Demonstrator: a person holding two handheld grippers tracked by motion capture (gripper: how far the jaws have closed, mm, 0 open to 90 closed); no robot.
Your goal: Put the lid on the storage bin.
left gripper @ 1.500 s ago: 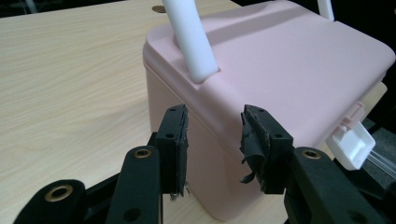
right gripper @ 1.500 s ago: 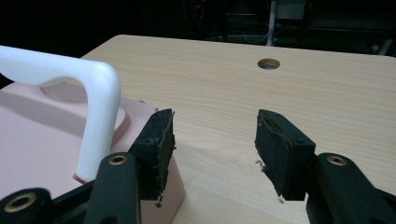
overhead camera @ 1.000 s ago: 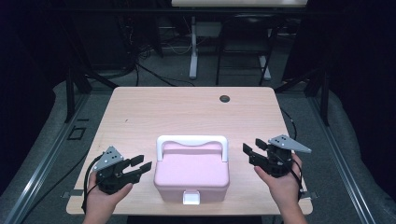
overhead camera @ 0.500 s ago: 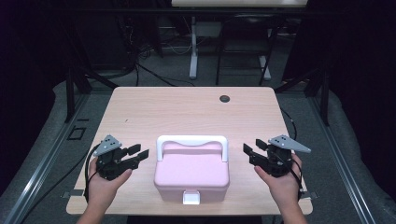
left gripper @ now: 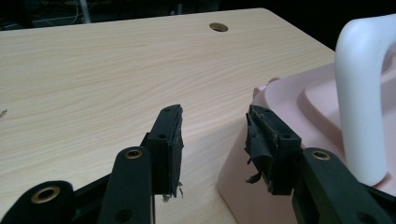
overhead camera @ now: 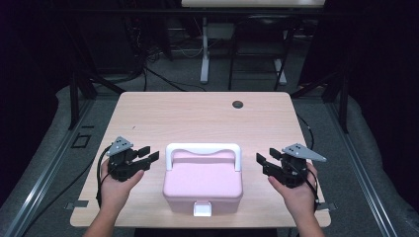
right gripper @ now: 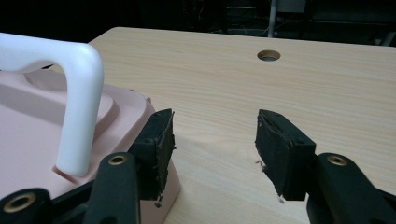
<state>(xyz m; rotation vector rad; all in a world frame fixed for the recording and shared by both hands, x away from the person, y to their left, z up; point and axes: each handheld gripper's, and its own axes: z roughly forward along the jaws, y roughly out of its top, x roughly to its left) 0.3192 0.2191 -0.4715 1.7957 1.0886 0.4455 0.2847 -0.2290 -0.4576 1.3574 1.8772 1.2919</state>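
Left gripper jaws apart with nothing between them, pink box beside the right jaw, white handle, wooden table with a hole

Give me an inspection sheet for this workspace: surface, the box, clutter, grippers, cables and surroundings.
Surface: light wood table, with a round hole near its far edge.
Job's things: pink box, lid down, white handle upright, white latch at the near side.
Clutter: nothing seen.
Grippers: left gripper open beside the box's left side, not touching; right gripper open beside its right side, also apart. Nothing between either pair of jaws.
Cables: one trails from each gripper; more lie on the floor beyond the table.
Surroundings: dark room, grey floor, stand legs behind the table.
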